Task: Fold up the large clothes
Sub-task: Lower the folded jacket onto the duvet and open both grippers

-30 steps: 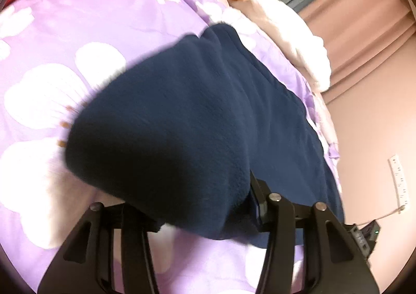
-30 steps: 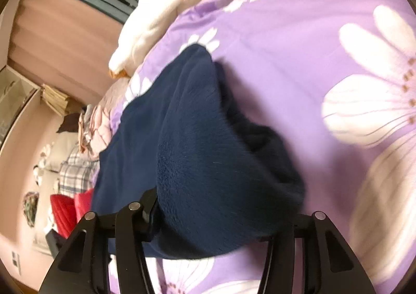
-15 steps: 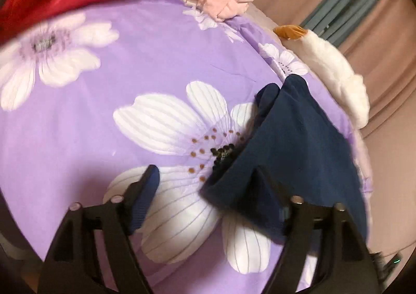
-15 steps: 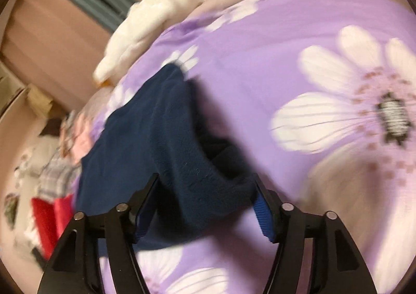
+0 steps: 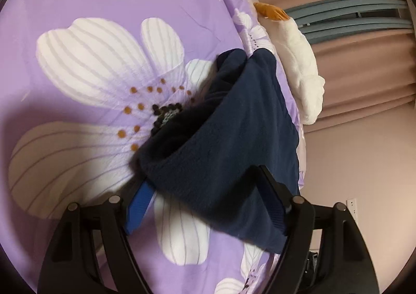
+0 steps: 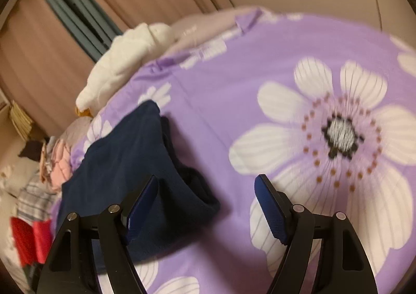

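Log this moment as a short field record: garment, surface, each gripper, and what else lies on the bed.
garment: navy fleece garment, folded over, lying on the bedspread
surface: purple bedspread with white flowers
left gripper: jaws just opened, garment edge between them, pads not pressing
right gripper: jaws just opened; its left finger lies over the garment, nothing clamped
other items: white plush toy at the bed edge, pink clothes, red fabric

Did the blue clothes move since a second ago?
Yes. The blue clothes dropped from the right tool, whose jaws just opened, and now lie flatter on the purple bedspread.
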Demonstrator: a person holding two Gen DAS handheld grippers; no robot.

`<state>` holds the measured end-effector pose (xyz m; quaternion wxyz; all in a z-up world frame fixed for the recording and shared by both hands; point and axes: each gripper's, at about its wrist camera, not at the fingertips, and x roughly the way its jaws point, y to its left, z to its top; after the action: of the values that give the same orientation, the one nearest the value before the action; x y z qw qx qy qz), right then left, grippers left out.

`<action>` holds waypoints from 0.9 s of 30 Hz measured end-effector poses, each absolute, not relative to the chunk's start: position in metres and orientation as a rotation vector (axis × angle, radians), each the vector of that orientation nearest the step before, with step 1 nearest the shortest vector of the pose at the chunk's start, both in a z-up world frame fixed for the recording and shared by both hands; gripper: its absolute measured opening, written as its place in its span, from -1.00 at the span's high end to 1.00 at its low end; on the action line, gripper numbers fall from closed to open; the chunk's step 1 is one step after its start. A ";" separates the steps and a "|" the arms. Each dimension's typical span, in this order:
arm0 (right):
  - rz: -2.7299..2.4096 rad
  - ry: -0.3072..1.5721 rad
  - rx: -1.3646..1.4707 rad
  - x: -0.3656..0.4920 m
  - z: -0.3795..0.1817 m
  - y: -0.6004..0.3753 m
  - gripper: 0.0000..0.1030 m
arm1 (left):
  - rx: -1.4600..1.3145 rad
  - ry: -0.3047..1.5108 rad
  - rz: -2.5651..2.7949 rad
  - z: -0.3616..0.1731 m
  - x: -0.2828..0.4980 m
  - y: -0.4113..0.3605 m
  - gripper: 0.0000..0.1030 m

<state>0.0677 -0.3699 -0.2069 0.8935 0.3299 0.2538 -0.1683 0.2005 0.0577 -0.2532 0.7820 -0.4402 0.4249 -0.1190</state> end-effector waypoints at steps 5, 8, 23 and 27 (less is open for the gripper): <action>-0.346 0.452 0.617 0.070 -0.193 -0.358 -0.49 | -0.904 0.911 -0.234 -0.250 0.207 0.048 -0.52; -0.333 0.407 0.591 0.073 -0.188 -0.351 -0.49 | -0.888 0.902 -0.202 -0.250 0.212 0.046 -0.51; -0.430 0.449 0.780 0.066 -0.206 -0.394 -0.49 | -0.122 0.575 0.070 -0.203 0.202 -0.059 0.41; -0.465 0.460 0.895 0.054 -0.216 -0.417 -0.49 | -0.026 0.476 0.085 -0.197 0.190 -0.077 0.50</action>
<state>0.0541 -0.4171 -0.2159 0.8502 0.4251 0.2184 -0.2207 0.1897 -0.0772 -0.1974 0.9709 -0.0128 0.2356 0.0419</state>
